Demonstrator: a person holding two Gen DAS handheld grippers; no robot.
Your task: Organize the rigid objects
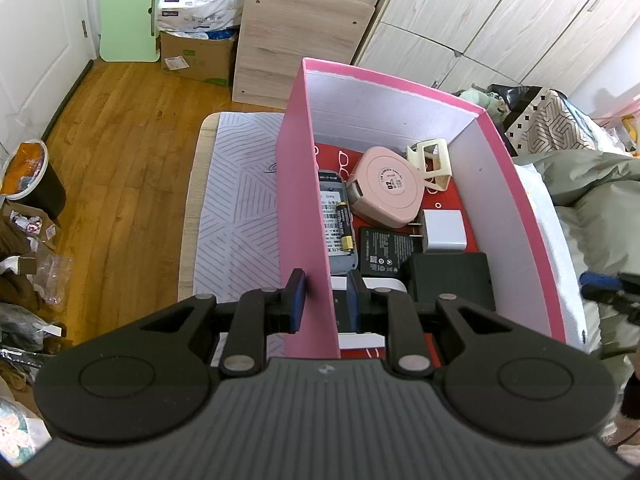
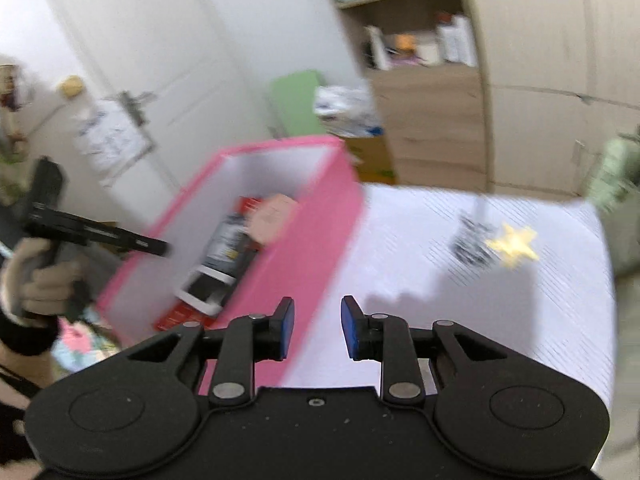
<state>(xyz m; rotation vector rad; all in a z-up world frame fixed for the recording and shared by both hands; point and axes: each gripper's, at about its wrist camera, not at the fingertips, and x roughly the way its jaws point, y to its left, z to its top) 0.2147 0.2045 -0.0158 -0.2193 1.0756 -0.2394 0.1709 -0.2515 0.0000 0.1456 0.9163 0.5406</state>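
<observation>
A pink box (image 1: 296,200) with white inner walls stands on a striped mat (image 1: 240,208). My left gripper (image 1: 326,300) straddles its near left wall, one blue pad outside and one inside, shut on that wall. Inside lie a round pink case (image 1: 386,188), a cream holder (image 1: 430,160), a white plug (image 1: 444,230), a flat black battery pack (image 1: 382,254), a black adapter (image 1: 452,280) and a grey device (image 1: 338,220) with an AA cell (image 1: 345,226) on it. My right gripper (image 2: 316,328) is open and empty, just right of the pink box (image 2: 320,220). The right wrist view is blurred.
On the mat (image 2: 440,300) to the right lie a yellow star-shaped thing (image 2: 514,246) and a dark blurred object (image 2: 470,240). A gloved hand (image 2: 36,280) holds the other gripper at the box's left. A wooden cabinet (image 1: 296,36), wardrobe doors and bedding (image 1: 592,200) surround the table.
</observation>
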